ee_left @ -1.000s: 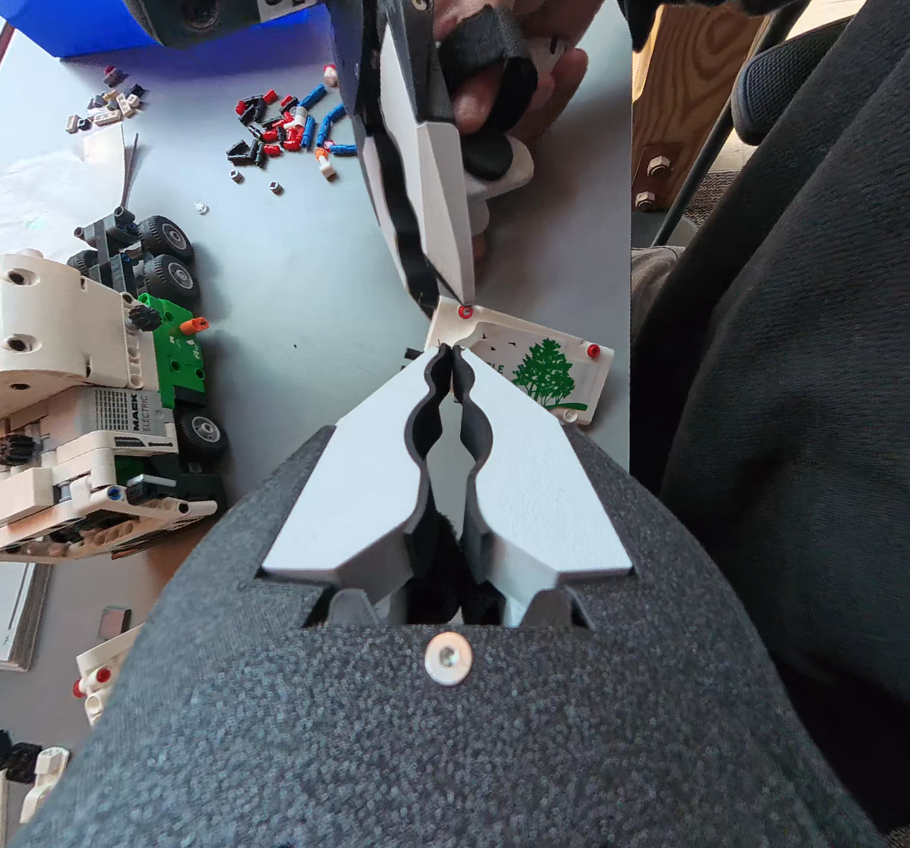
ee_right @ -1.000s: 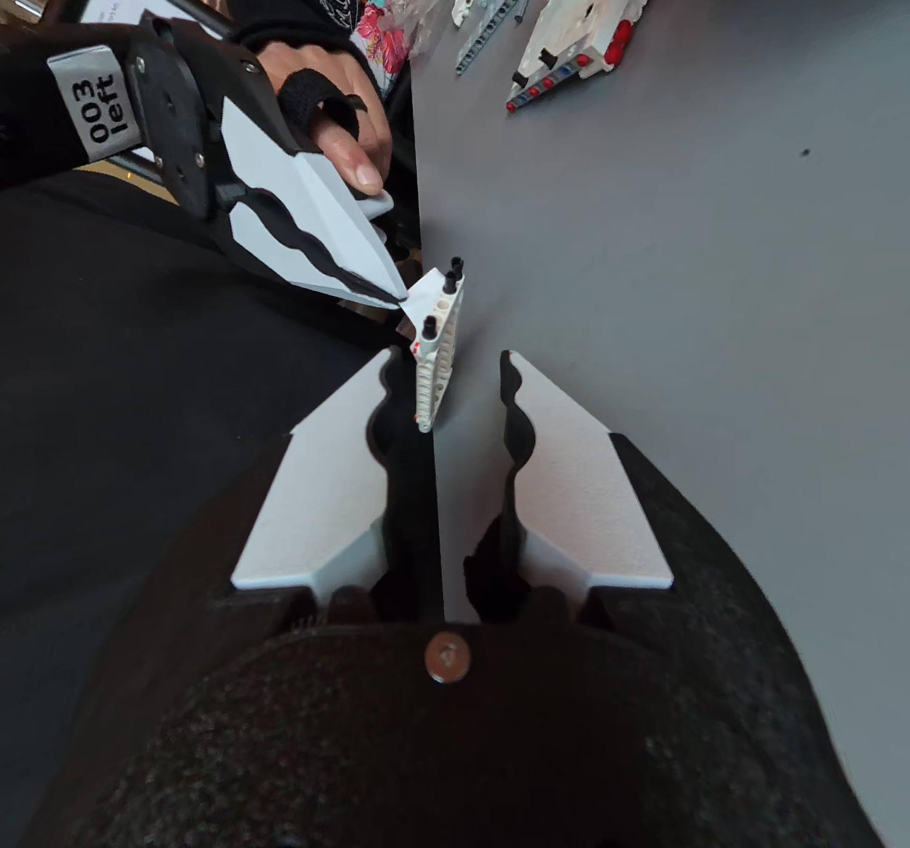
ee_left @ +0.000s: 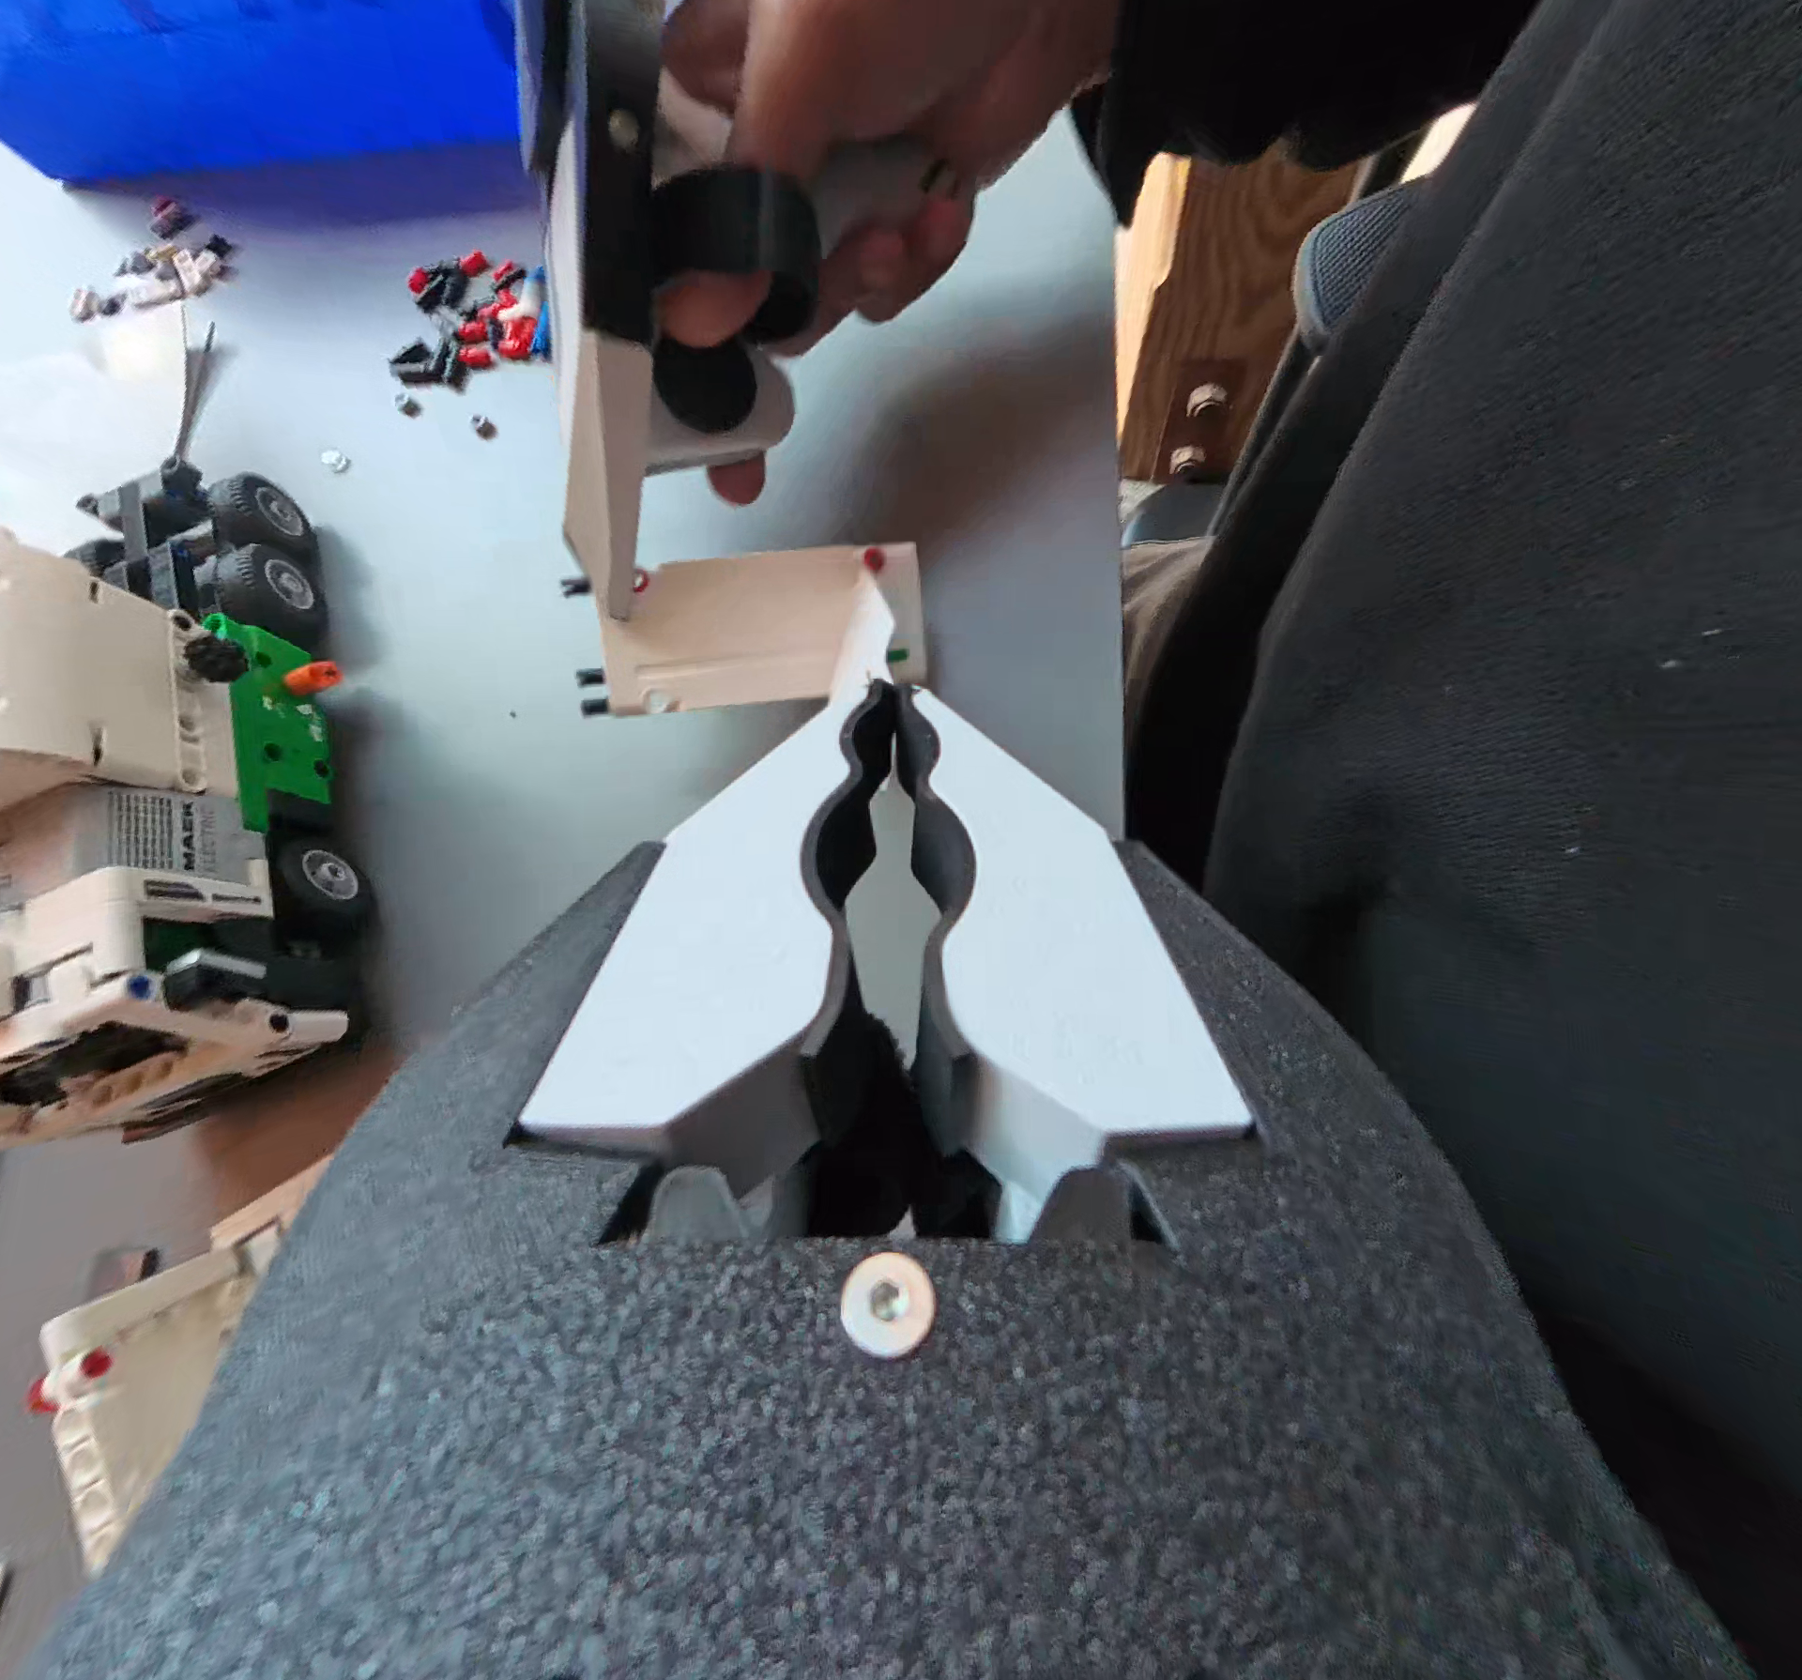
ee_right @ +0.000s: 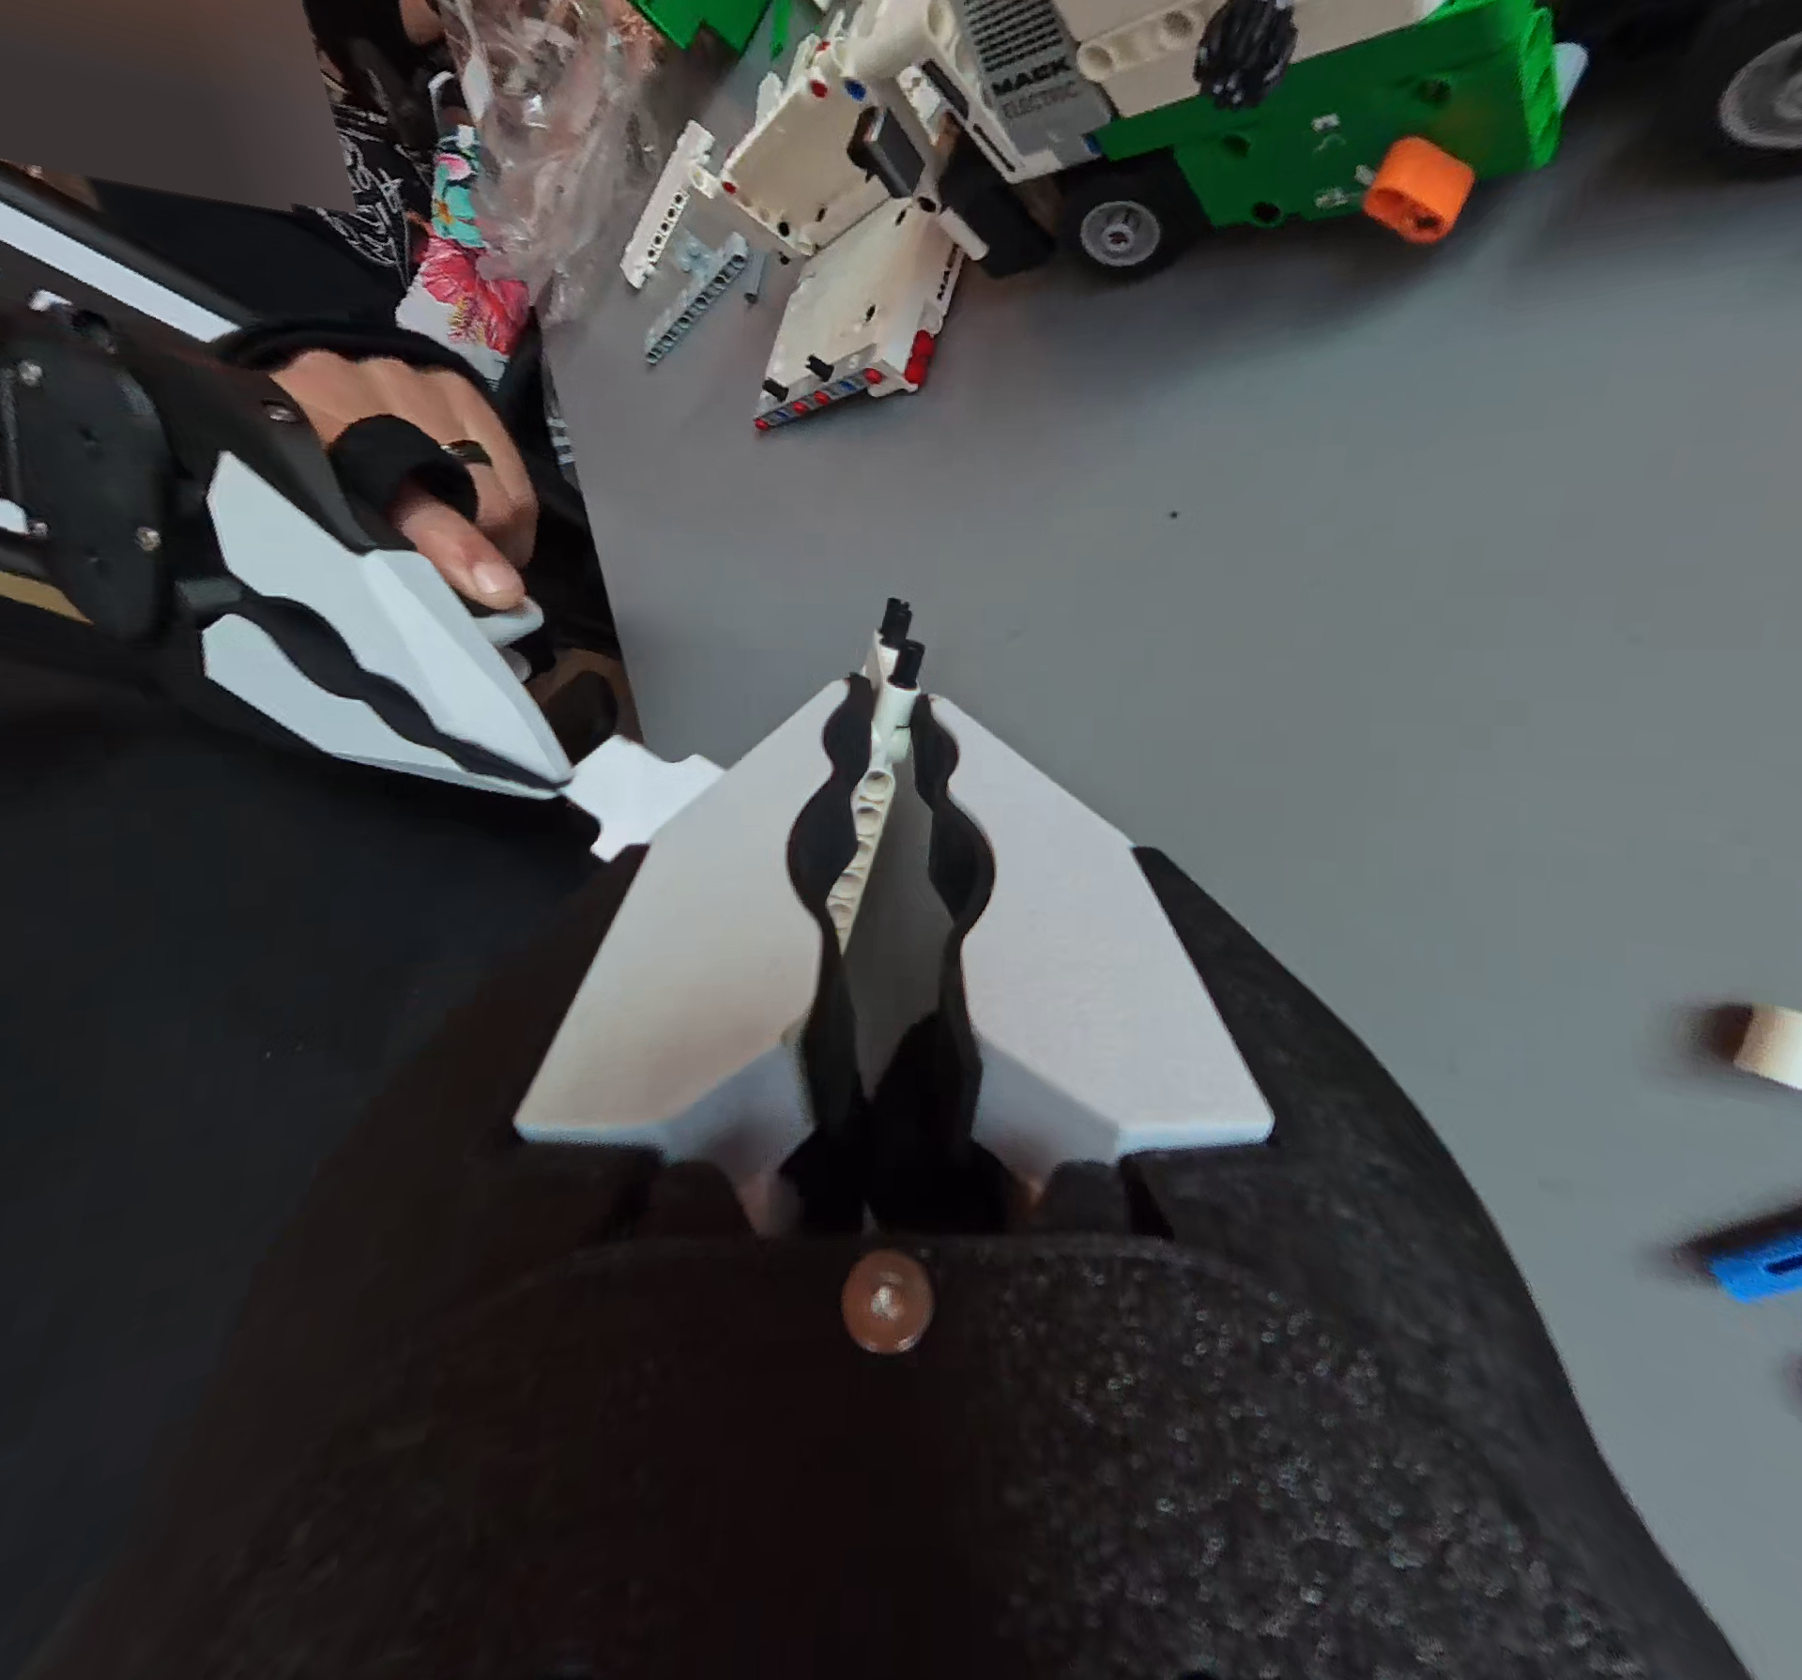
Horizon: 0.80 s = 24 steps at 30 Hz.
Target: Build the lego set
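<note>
A white toy panel [ee_left: 751,629] with red and black pins is held above the grey table [ee_left: 468,561] near its front edge. My left gripper [ee_left: 892,697] is shut on the panel's thin right corner. In the right wrist view the left gripper [ee_right: 561,780] pinches that white corner [ee_right: 634,790]. My right gripper [ee_right: 892,707] is shut on the panel's holed edge [ee_right: 868,814], with the black pins [ee_right: 902,648] sticking out past its fingertips. In the left wrist view the right gripper [ee_left: 619,604] comes down from above onto the panel's left end.
A white and green toy truck [ee_left: 146,804] stands at the left, and shows far in the right wrist view [ee_right: 1219,73]. A blue bin [ee_left: 244,44] and small loose parts [ee_left: 478,317] lie beyond. Loose white panels [ee_right: 858,336], a plastic bag [ee_right: 546,73], a blue piece [ee_right: 1755,1263]. My hands' fingertips stand some 9 centimetres from each other.
My right gripper, open around the panel's edge before, has shut on it. The panel has turned, so its printed side no longer faces the left wrist view. The left grasp has held.
</note>
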Tool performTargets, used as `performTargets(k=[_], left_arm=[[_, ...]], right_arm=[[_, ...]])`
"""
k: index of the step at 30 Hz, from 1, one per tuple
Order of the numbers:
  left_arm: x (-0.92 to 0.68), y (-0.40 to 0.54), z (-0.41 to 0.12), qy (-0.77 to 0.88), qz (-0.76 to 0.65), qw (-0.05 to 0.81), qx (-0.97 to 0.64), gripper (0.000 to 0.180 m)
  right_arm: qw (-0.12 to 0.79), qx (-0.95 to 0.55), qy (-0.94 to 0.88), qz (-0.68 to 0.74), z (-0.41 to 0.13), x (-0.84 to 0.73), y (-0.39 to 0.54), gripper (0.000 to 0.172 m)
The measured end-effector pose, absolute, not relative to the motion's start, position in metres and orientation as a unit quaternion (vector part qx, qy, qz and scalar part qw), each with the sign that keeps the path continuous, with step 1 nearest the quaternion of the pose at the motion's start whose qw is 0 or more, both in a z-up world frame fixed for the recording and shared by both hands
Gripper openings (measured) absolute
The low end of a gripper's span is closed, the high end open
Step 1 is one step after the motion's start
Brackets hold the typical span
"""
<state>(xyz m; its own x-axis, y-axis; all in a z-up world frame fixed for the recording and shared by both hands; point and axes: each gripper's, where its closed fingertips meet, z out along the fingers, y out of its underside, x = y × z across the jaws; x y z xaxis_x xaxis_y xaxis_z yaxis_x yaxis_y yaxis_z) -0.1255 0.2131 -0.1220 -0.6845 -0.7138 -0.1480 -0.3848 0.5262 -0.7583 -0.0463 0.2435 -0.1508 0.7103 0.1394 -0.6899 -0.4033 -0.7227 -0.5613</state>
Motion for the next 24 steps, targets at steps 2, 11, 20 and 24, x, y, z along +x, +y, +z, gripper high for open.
performTargets(k=[2, 11, 20, 24], left_arm=[[-0.130, 0.201, -0.113, 0.839, -0.390, 0.221, -0.308, 0.000], [-0.138, 0.187, -0.133, 0.857, -0.364, 0.209, -0.300, 0.000], [-0.134, 0.195, -0.140, 0.854, -0.360, 0.200, -0.317, 0.000], [-0.131, 0.200, -0.136, 0.856, -0.357, 0.205, -0.313, 0.000]], right_arm=[[0.365, -0.850, 0.088, 0.369, -0.154, -0.041, 0.249, 0.007], [0.368, -0.851, 0.119, 0.355, -0.164, -0.033, 0.266, 0.009], [0.351, -0.865, 0.024, 0.357, -0.154, -0.041, 0.240, 0.035], [0.407, -0.897, -0.059, 0.165, -0.152, -0.007, 0.230, 0.022]])
